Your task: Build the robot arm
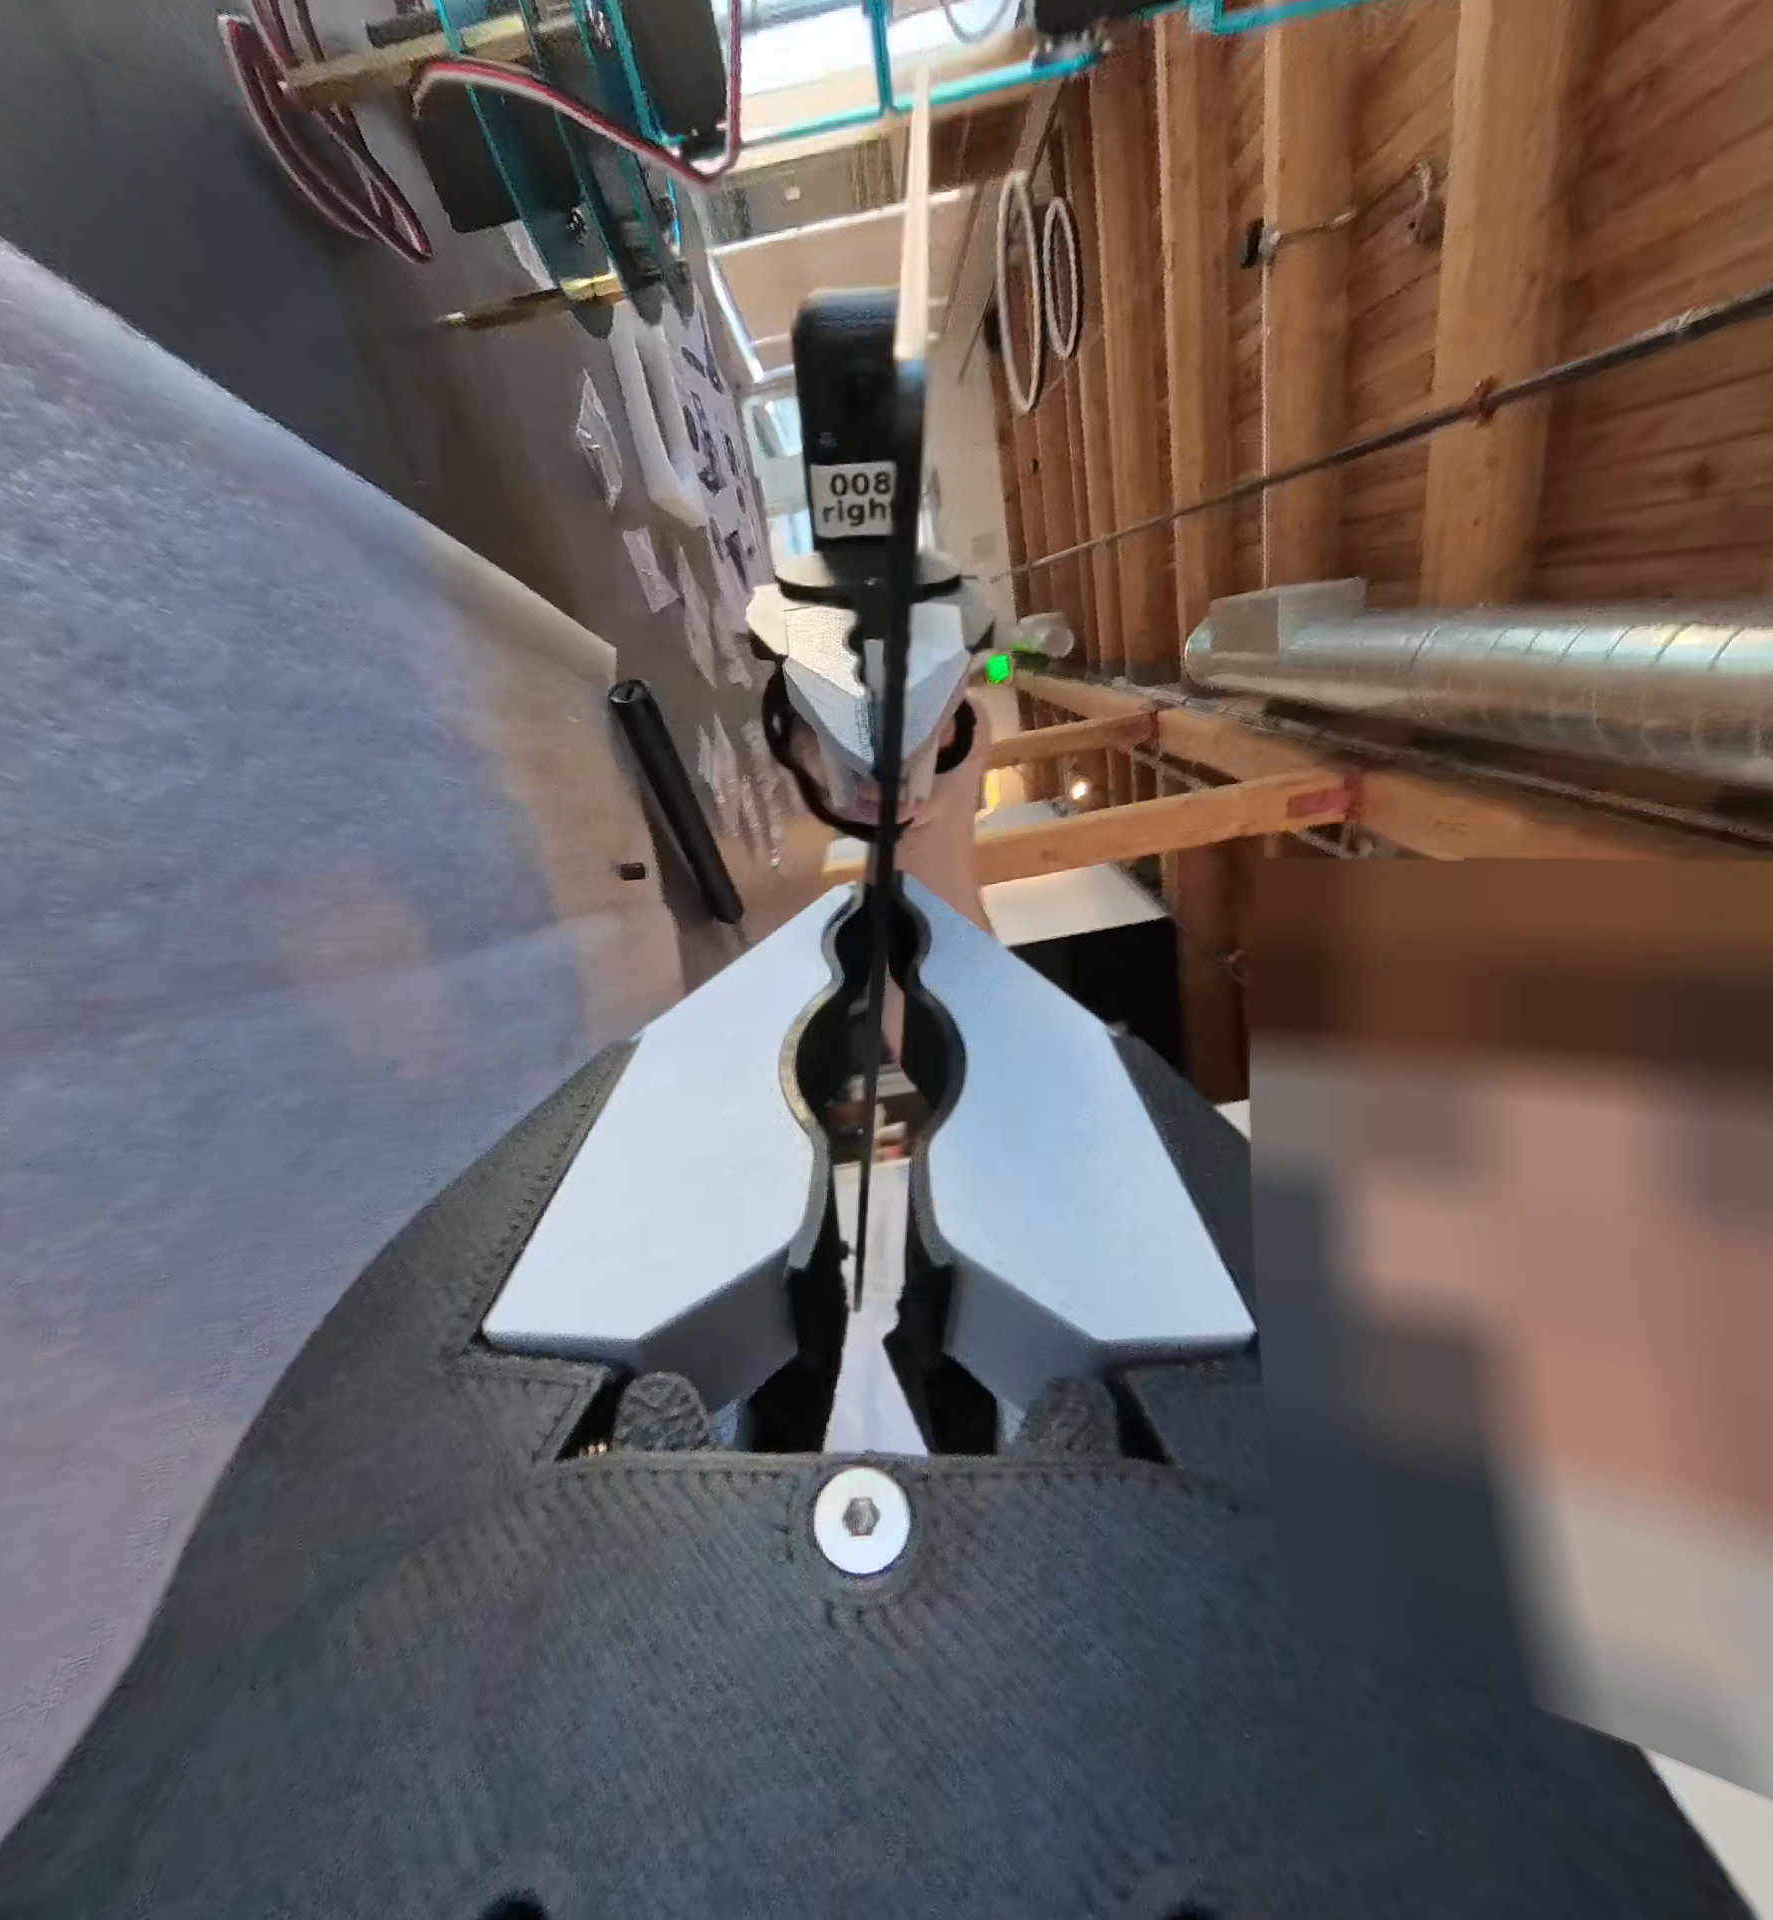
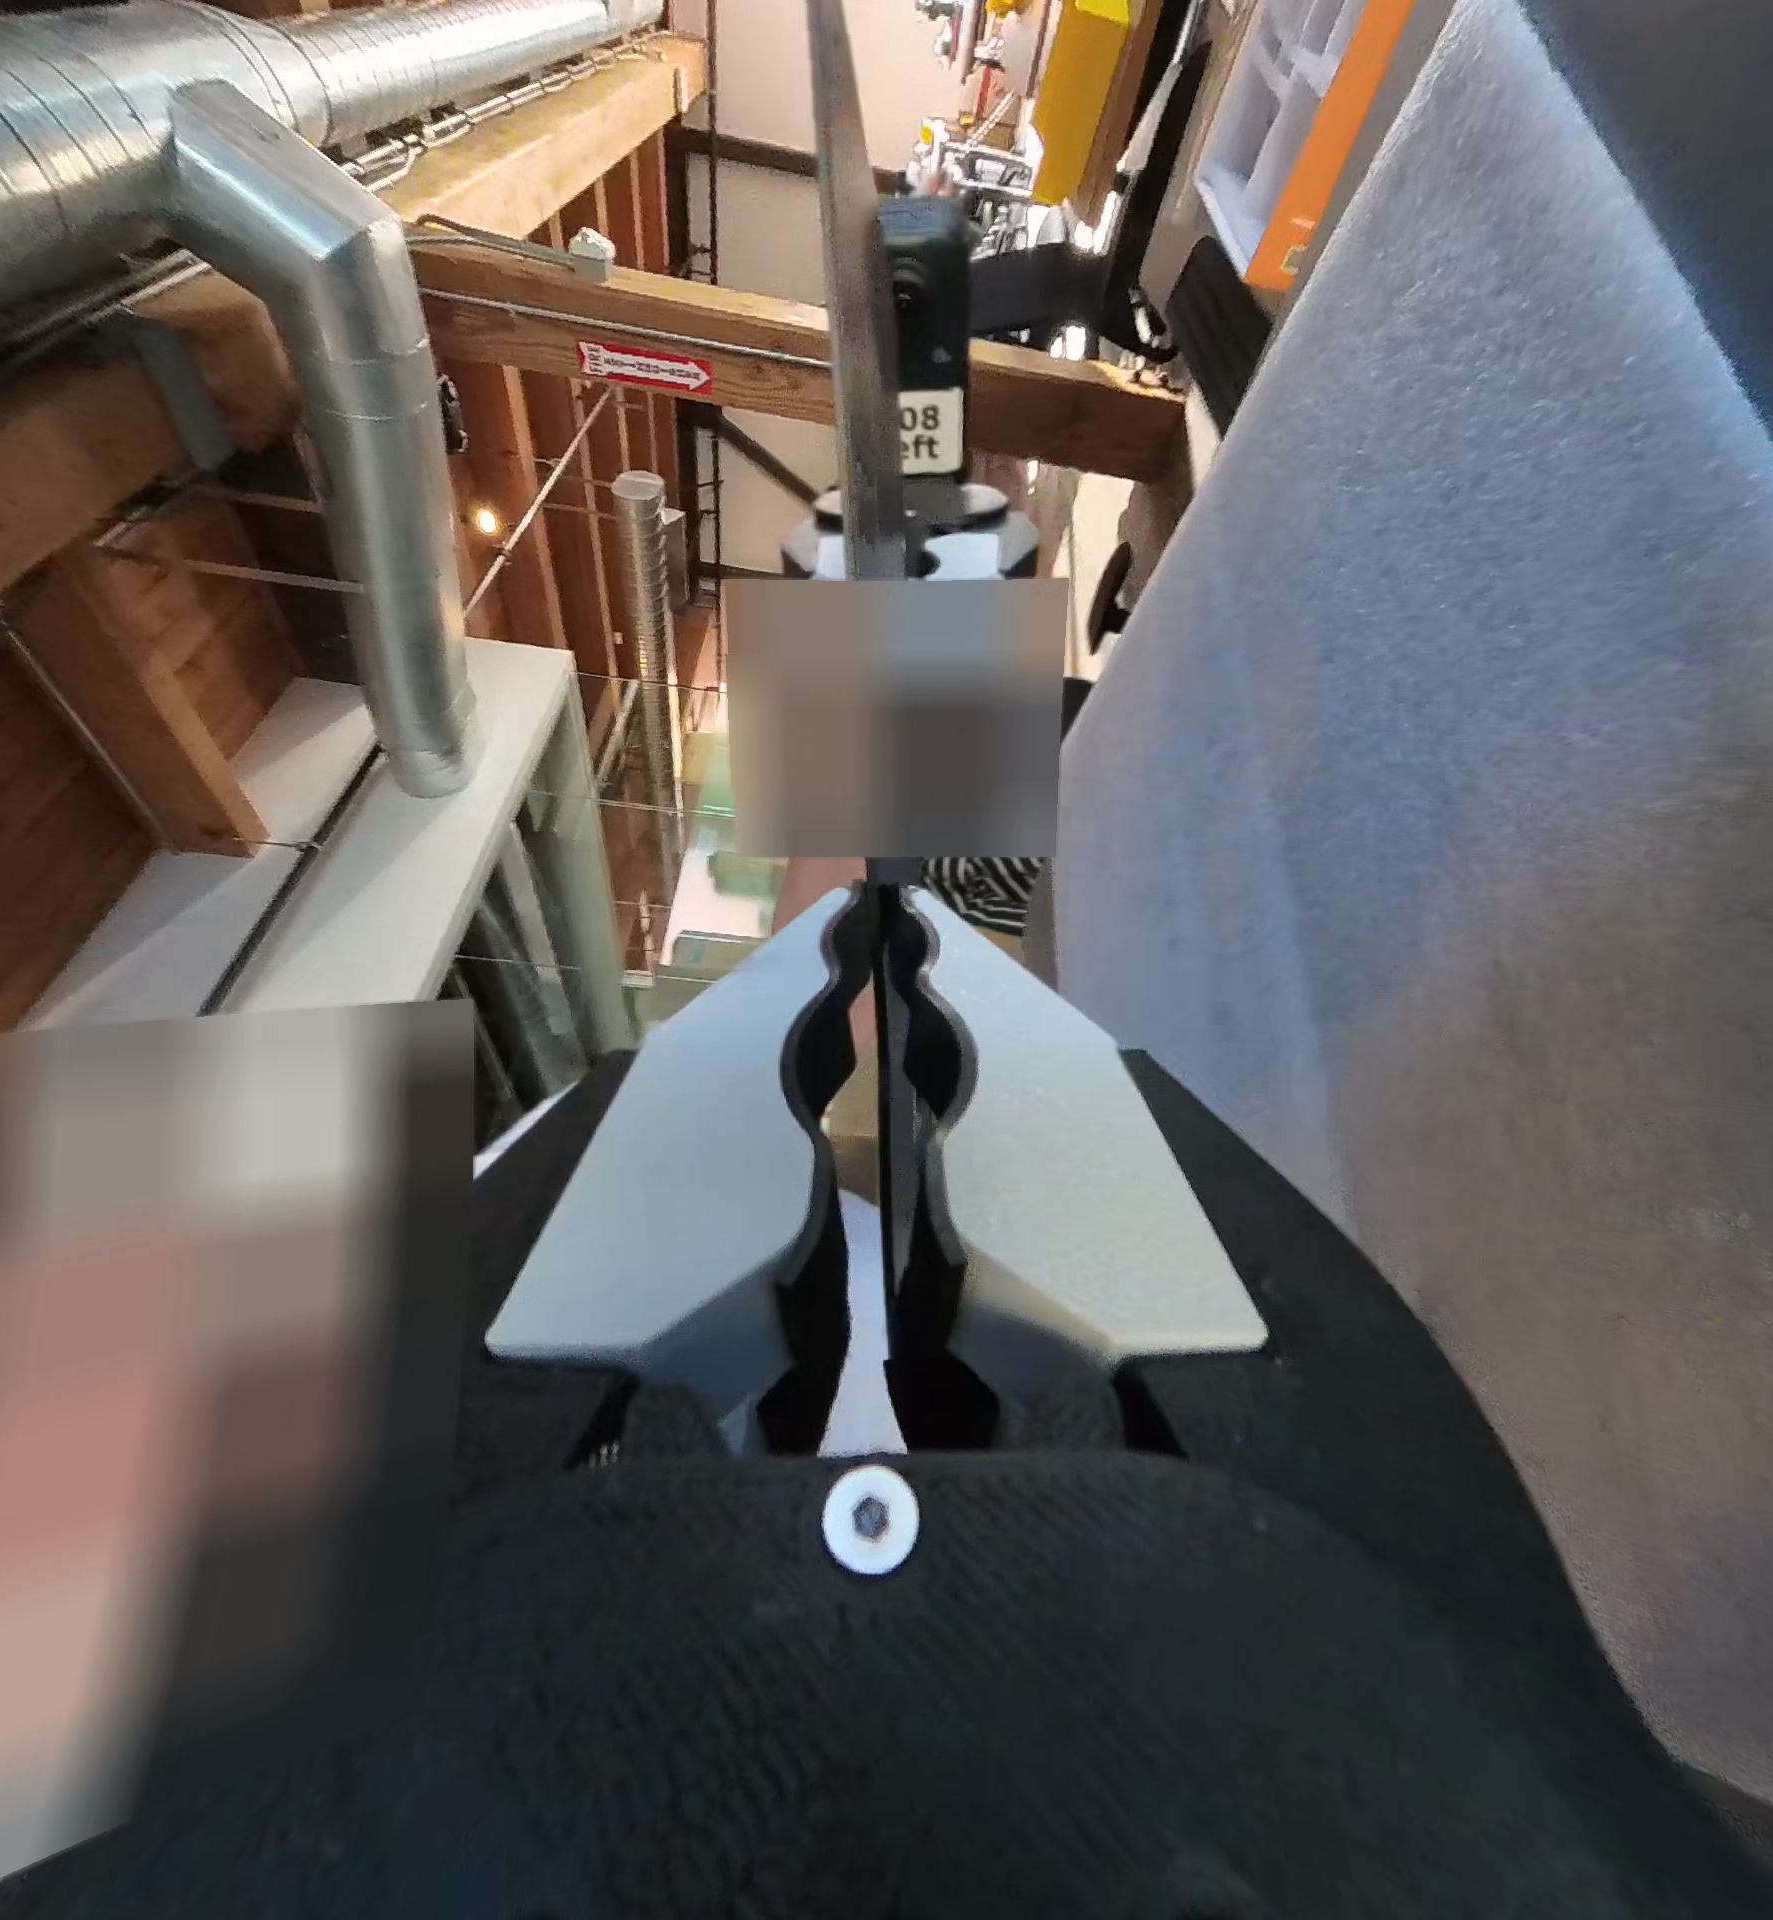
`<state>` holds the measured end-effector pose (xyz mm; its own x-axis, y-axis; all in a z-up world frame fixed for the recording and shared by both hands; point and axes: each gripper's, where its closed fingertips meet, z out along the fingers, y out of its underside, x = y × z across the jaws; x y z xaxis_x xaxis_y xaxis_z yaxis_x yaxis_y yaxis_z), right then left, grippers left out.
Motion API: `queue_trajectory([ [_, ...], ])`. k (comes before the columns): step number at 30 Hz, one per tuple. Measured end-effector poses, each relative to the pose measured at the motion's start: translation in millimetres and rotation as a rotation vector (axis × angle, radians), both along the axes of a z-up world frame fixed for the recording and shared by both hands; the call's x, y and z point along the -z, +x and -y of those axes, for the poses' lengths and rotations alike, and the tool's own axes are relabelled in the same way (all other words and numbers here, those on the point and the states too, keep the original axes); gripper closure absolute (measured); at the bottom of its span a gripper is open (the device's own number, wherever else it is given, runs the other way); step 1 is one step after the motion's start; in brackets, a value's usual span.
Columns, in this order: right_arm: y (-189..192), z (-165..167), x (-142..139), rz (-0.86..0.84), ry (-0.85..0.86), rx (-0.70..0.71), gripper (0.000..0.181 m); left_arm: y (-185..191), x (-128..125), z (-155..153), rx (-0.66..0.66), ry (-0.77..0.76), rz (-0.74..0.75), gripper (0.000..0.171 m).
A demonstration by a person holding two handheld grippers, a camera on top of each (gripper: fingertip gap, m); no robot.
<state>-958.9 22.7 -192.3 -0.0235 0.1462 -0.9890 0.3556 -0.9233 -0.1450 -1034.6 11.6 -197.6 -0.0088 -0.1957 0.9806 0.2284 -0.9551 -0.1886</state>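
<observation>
Between the two facing tools, a thin black strip runs edge-on to both cameras. It passes through the wavy grey fingers of the left gripper at one end and the right gripper at the other. Each pair of fingers looks pressed together at the tips and pinching the strip, though I see it only as a sliver there, so I can't be sure how firm either hold is. My worry is the thinness. If I let the two tools twist out of line, or push them toward each other, I judge the strip could bow or buckle. Pulling them apart could slide it out of the smooth tips, since the scalloped hollows further back don't touch it. The grey fabric of the person's clothing lies close beside both tools and could snag or nudge a free edge. As for writing, a small white label with dark print sits on the camera body of the right gripper, and a matching label sits on the left one, half hidden by the strip. A red and white sign is fixed to a wooden beam near the silver duct. I see no brand marks.
</observation>
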Motion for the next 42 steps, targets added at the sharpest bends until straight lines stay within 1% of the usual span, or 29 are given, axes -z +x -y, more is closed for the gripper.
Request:
queue_trajectory([
  [2, 4.0, -2.3, -2.5, -0.005, -0.022, -0.019, 0.181, 4.4, -4.0, 1.3, -0.019, -0.036, 0.031, 0.171],
  [3, 5.9, -3.4, 1.9, 0.014, 0.001, -0.031, 0.181, 6.7, -1.2, 2.1, -0.028, -0.030, 0.008, 0.171],
  [5, 8.9, -4.3, 13.6, 0.050, 0.003, -0.054, 0.181, 10.8, 9.9, 4.9, -0.038, -0.022, -0.052, 0.171],
  [6, 9.9, -4.4, 18.7, 0.056, -0.013, -0.061, 0.181, 11.9, 14.3, 5.5, -0.050, -0.036, -0.052, 0.171],
  [9, 11.4, -3.6, 39.6, 0.125, 0.025, -0.085, 0.180, 13.5, 33.1, 8.2, -0.080, -0.064, -0.093, 0.171],
  [12, 10.6, -0.8, 41.6, 0.108, 0.003, -0.103, 0.181, 13.2, 39.8, 11.0, -0.092, -0.130, -0.031, 0.171],
  [15, 12.8, -0.3, 44.7, 0.127, 0.013, -0.118, 0.181, 15.3, 44.1, 12.7, -0.097, -0.160, -0.013, 0.170],
  [17, 14.5, 0.5, 44.8, 0.136, 0.022, -0.120, 0.181, 16.9, 43.8, 13.0, -0.099, -0.166, -0.015, 0.169],
  [22, 14.9, 9.2, 33.5, 0.093, 0.071, -0.114, 0.181, 17.1, 31.0, 19.5, -0.094, -0.140, -0.016, 0.170],
  [26, 10.3, 11.0, 30.9, 0.058, 0.081, -0.098, 0.181, 12.8, 27.0, 23.3, -0.113, -0.143, 0.035, 0.171],
  [31, 9.7, 18.4, 34.5, 0.073, 0.136, -0.129, 0.181, 10.7, 26.5, 29.5, -0.133, -0.140, 0.078, 0.168],
  [33, 11.5, 19.1, 38.9, 0.100, 0.187, -0.139, 0.174, 9.6, 27.9, 29.3, -0.139, -0.138, 0.068, 0.168],
  [37, 13.0, 16.9, 44.5, 0.139, 0.252, -0.131, 0.179, 7.4, 28.7, 26.8, -0.158, -0.165, 0.104, 0.166],
  [40, 13.2, 16.8, 40.2, 0.109, 0.239, -0.121, 0.175, 6.2, 27.4, 26.0, -0.170, -0.158, 0.128, 0.167],
  [42, 15.3, 16.5, 35.2, 0.077, 0.248, -0.104, 0.164, 4.9, 27.7, 25.8, -0.178, -0.156, 0.133, 0.167],
])
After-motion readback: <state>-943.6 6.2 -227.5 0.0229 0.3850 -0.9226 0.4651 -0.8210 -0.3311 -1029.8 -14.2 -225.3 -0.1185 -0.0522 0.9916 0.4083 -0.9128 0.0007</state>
